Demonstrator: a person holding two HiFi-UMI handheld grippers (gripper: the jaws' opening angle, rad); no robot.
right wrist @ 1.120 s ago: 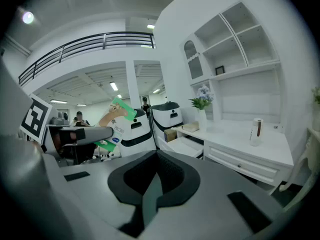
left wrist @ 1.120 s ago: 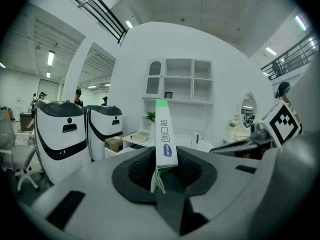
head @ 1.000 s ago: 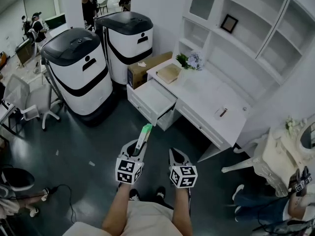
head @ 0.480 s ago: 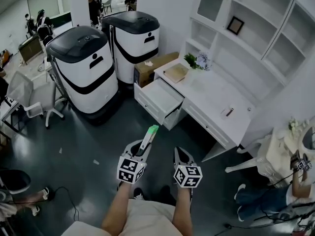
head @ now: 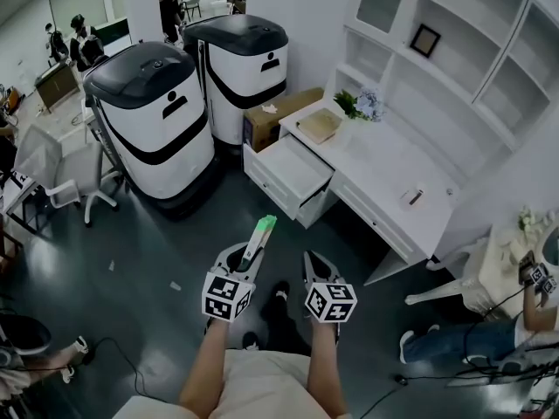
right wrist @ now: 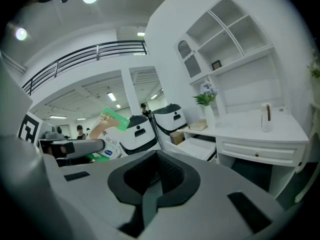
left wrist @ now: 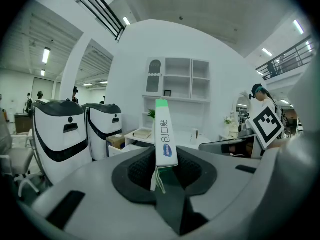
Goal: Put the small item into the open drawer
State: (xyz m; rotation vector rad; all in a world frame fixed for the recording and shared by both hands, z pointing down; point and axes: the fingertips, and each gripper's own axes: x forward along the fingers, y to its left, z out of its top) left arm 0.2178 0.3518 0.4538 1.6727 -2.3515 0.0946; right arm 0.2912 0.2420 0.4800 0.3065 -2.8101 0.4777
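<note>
A slim white packet with a green end (head: 259,237) stands up out of my left gripper (head: 241,257), which is shut on its lower end. In the left gripper view the packet (left wrist: 164,134) rises from between the dark pads of the left gripper (left wrist: 164,170). My right gripper (head: 315,266) is level with it on the right, shut and empty; its pads meet in the right gripper view (right wrist: 154,183), where the packet (right wrist: 106,145) shows at the left. The open white drawer (head: 293,169) juts from the desk (head: 384,168) well ahead of both grippers.
Two big white-and-black machines (head: 155,122) (head: 242,66) stand left of the desk, with a cardboard box (head: 272,115) between them and it. On the desk are a book (head: 319,125), a plant (head: 362,105) and a small bottle (head: 416,197). An office chair (head: 54,173) stands at the left and a white chair (head: 467,279) at the right.
The view has drifted: desk and drawer sit a little further right and up. My feet have stepped on the dark floor. Both grippers keep their pose, and the left still holds the packet.
</note>
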